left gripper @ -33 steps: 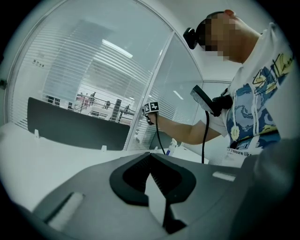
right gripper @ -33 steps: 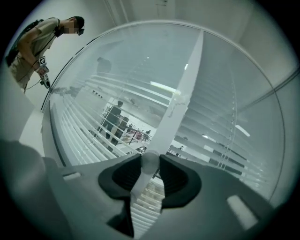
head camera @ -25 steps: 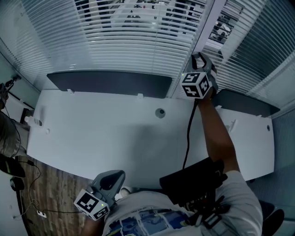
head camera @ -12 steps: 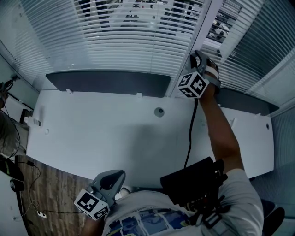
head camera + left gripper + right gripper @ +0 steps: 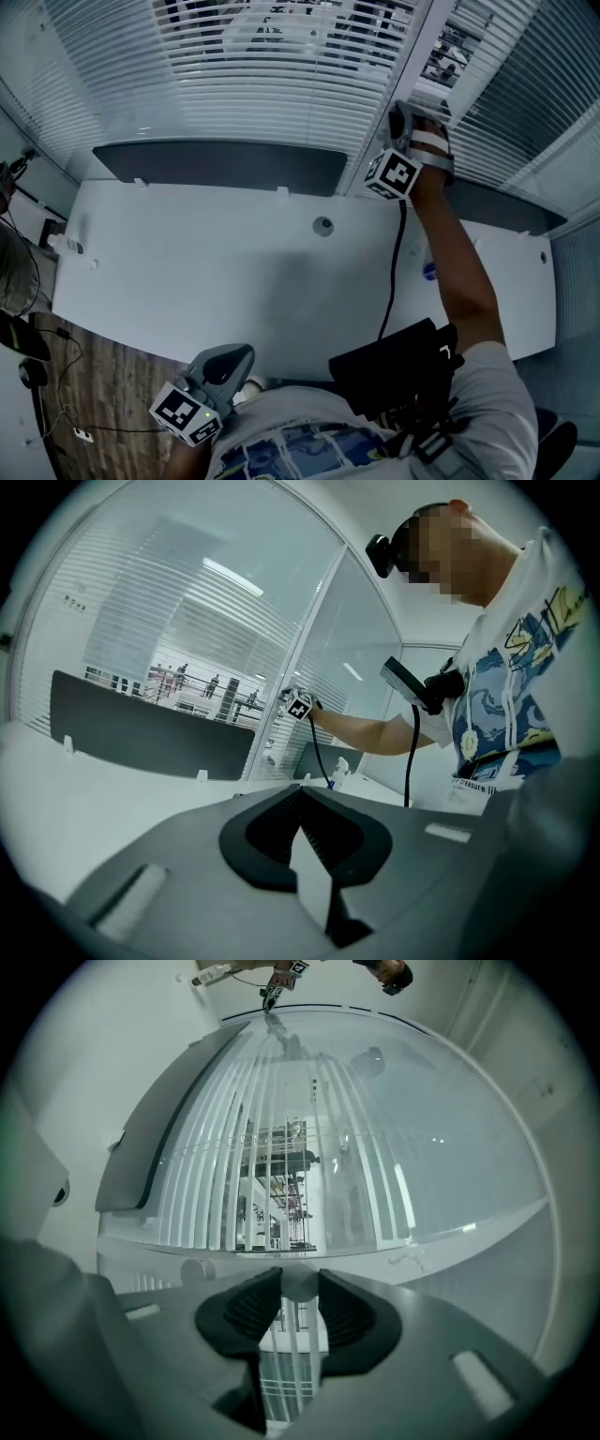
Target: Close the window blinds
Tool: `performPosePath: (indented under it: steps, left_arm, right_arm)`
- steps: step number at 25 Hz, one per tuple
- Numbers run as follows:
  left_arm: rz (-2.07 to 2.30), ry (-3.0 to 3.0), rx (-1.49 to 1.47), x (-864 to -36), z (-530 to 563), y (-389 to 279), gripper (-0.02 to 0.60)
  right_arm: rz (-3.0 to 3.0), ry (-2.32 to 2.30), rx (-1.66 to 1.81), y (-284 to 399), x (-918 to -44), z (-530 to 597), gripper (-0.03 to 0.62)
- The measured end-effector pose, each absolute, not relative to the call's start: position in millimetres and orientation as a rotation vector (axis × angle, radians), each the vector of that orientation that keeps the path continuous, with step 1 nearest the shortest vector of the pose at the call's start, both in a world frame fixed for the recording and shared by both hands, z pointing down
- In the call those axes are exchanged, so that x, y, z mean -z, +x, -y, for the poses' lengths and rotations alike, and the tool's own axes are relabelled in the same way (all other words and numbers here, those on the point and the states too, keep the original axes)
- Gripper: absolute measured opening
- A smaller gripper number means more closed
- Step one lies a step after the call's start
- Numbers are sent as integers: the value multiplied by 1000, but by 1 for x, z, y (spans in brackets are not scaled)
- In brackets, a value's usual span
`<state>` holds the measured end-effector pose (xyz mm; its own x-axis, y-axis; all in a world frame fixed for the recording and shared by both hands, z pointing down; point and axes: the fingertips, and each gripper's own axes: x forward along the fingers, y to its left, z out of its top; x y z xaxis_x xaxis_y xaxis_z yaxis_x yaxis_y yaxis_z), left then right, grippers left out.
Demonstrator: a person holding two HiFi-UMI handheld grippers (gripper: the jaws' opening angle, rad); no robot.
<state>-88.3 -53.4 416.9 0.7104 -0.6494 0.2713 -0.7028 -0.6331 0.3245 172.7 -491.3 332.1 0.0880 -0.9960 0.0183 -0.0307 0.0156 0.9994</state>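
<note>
White slats of the window blinds (image 5: 281, 89) fill the top of the head view, tilted apart so that we see through the gaps. Our right gripper (image 5: 408, 127) is raised to them beside the upright window post (image 5: 417, 56), its black cable (image 5: 394, 272) hanging down along our arm. Below lies the pale desk (image 5: 234, 272) with a dark panel (image 5: 220, 167) along its far edge. Our left gripper (image 5: 225, 364) sits low, close to our body, well apart from the blinds.

From the left gripper view, our left gripper (image 5: 302, 794) has its ribbed pads meeting at the tips with nothing between them. Past them we see the desk (image 5: 56, 780), the blinds (image 5: 187, 621) and our other arm stretched out to them.

From the right gripper view, our right gripper (image 5: 300, 1288) is clamped on a pale round wand (image 5: 300, 1282), one pad against each side of it. The blinds (image 5: 281, 1147) stand straight ahead, their slats open enough to show the building beyond.
</note>
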Motion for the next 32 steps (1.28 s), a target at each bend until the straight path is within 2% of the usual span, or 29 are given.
performPosePath:
  steps: [6, 13, 19, 26, 32]
  left_arm:
    - [1042, 2511, -189, -416, 52, -88, 2]
    - [1028, 2520, -208, -416, 53, -86, 2]
    - [1028, 2520, -221, -417, 54, -89, 2]
    - [1021, 2528, -216, -417, 53, -91, 2]
    - [1030, 2517, -205, -417, 50, -100, 2]
  right_arm:
    - [1501, 1510, 903, 175, -331, 485, 140]
    - [2258, 1950, 1, 182, -328, 484, 147]
    - [2402, 2114, -338, 188, -321, 487, 147]
    - [2213, 2211, -281, 189, -322, 487, 126]
    - [2004, 2053, 106, 182, -320, 488, 124]
